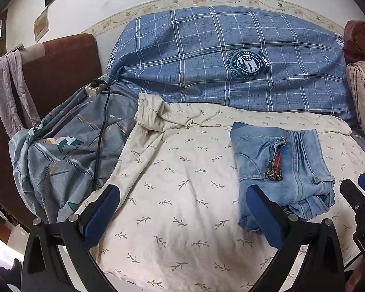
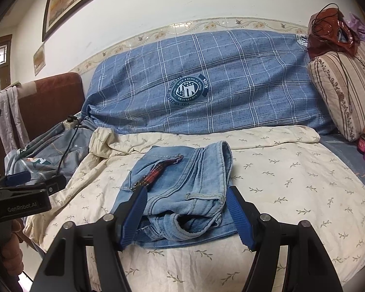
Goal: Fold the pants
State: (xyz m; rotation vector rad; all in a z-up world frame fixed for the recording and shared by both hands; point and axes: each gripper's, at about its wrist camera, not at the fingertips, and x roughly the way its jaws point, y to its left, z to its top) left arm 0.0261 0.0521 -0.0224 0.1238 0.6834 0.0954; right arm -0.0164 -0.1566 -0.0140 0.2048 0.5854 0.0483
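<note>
Left wrist view: black left gripper with blue pads (image 1: 182,213) gapes wide, empty, over cream leaf-print sheet (image 1: 177,170); folded light-blue denim pants (image 1: 277,170) lie at 3 o'clock. Right wrist view: black right gripper with blue pads (image 2: 187,215) gapes, fingers flanking the pants' (image 2: 182,189) near edge, centre.

Folded jeans (image 1: 282,170) on cream sheet (image 1: 182,194), L gripper (image 1: 182,216) spread wide (empty), R gripper (image 1: 360,194) at edge
</note>
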